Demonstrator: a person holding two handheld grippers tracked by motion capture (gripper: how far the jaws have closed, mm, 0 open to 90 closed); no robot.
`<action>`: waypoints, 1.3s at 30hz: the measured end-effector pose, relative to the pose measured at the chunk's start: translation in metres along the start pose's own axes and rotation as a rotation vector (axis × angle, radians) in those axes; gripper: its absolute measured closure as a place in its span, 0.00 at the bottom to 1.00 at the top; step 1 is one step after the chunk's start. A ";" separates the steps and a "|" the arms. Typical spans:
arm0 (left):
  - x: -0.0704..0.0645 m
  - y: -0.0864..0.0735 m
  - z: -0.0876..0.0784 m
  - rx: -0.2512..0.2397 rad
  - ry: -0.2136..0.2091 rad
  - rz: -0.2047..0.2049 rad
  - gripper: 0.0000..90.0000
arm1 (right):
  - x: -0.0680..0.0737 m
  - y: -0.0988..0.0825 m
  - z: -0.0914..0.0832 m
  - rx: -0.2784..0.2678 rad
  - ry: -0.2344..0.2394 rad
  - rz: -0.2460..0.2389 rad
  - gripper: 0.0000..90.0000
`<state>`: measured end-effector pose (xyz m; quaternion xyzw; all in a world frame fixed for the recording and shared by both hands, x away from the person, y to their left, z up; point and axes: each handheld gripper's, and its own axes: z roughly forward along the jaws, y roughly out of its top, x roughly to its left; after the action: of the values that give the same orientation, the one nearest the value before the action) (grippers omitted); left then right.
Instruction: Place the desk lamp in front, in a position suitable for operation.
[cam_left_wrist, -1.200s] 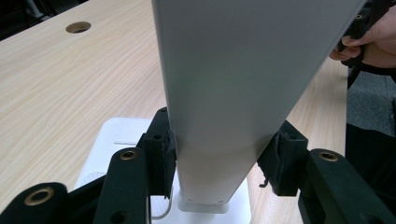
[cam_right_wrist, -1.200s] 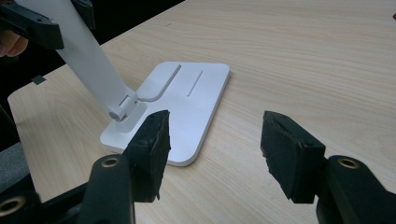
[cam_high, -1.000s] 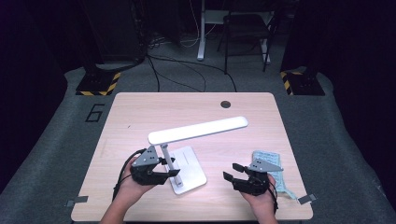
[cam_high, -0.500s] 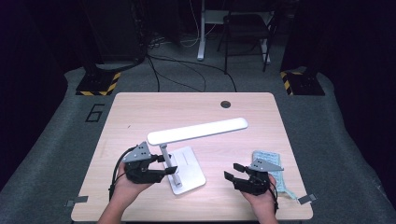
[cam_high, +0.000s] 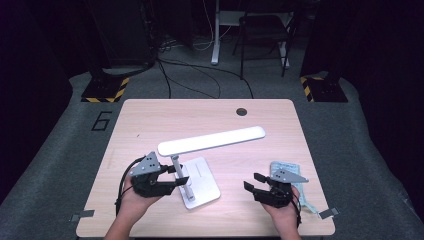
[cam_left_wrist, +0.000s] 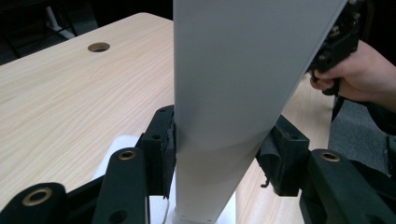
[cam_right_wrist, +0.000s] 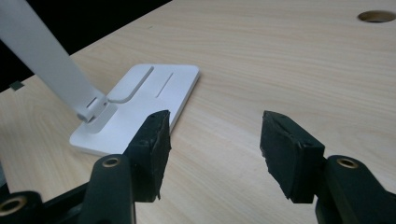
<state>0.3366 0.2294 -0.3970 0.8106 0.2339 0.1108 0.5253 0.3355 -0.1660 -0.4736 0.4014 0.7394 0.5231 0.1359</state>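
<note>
1. Pale wood table (cam_high: 150, 120), one item, taking up the middle of the high view; round cable hole (cam_high: 241, 111) near its upper edge.
2. White desk lamp (cam_high: 210, 140), one item, centre of the high view. Its long flat head lies nearly level, slanting up towards the right; its flat base (cam_high: 205, 177) rests on the table at lower centre, and a thin stem joins the two.
3. My left gripper (cam_high: 172, 177), lower left of the high view. In the left gripper view its pads press both sides of the lamp's white arm (cam_left_wrist: 233, 93); the jaws have just been closing on it again, and they clamp it now.
4. My right gripper (cam_high: 256, 182), lower right of the high view, well apart from the lamp. In the right gripper view its jaws stand parted over bare wood, holding nothing.
5. Pale packet (cam_high: 281, 167), one item, lying on the table just behind my right gripper.
</note>
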 end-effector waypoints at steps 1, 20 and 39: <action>0.001 -0.001 0.000 -0.005 -0.007 0.003 0.58 | -0.004 0.003 -0.007 -0.015 -0.014 0.004 0.47; -0.008 0.001 0.010 -0.010 -0.105 0.052 0.57 | -0.066 -0.010 -0.052 0.015 -0.340 0.058 0.39; -0.011 0.000 0.010 -0.025 -0.086 0.041 0.56 | -0.089 -0.036 -0.034 0.187 -0.477 0.145 0.24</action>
<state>0.3317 0.2158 -0.4006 0.8125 0.1932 0.0895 0.5426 0.3554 -0.2588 -0.5108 0.5761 0.7009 0.3514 0.2309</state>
